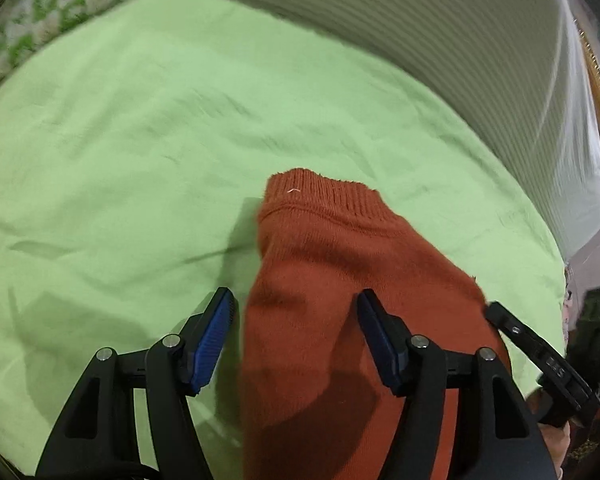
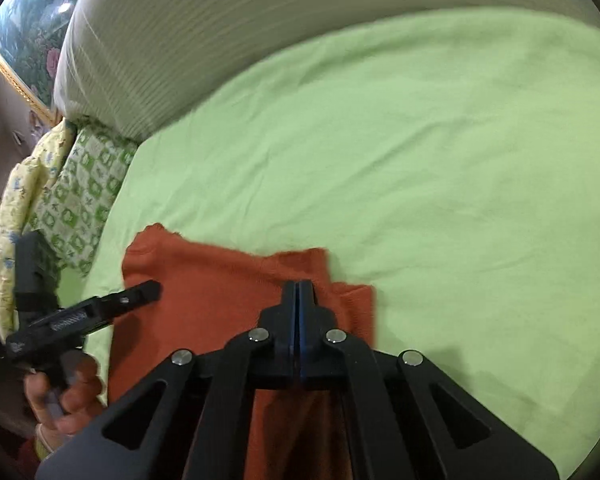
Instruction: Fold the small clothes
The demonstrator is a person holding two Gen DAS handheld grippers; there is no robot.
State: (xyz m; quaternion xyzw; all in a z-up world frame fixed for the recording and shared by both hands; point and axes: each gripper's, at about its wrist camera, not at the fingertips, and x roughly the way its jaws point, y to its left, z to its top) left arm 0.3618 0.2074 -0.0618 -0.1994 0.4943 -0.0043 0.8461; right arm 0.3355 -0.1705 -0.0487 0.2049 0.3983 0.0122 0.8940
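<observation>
Right tongs (image 2: 299, 286): blue pads pressed flat together, no cloth visible between them. The tips sit above the orange sweater (image 2: 220, 280); whether they pinch a fold underneath cannot be told from the right wrist view. Read as closed and empty.

Left tongs (image 1: 294, 306): jaws apart, one pad over the bedsheet at the sweater's left edge, the other over the knit itself. Pads do not press on anything; not gripping.

In the left wrist view the right tongs show as a black bar at the sweater's right edge. In the right wrist view the left tongs sit at the left edge, held in a hand (image 2: 64, 384).

Sweater: lies on the green bedsheet (image 2: 460, 160), near edge of the bed. Ribbed hem or cuff (image 1: 320, 188) points away, toward the far side. One layer overlaps another near the right tongs, so it looks partly folded; how far along cannot be judged.

Beyond: striped white pillow (image 1: 420, 40) along the far side, patterned green and white cloth (image 2: 80, 192) at the left of the bed.

Judgement on the step: both tongs look set to take the edges.
- Open the right tongs before descending.
- Pinch all the layers of the knit, avoid catching the sheet.
- Grip both sides at matching positions so the fold line stays straight.
- Lift low; thick knit sags and may slip.
</observation>
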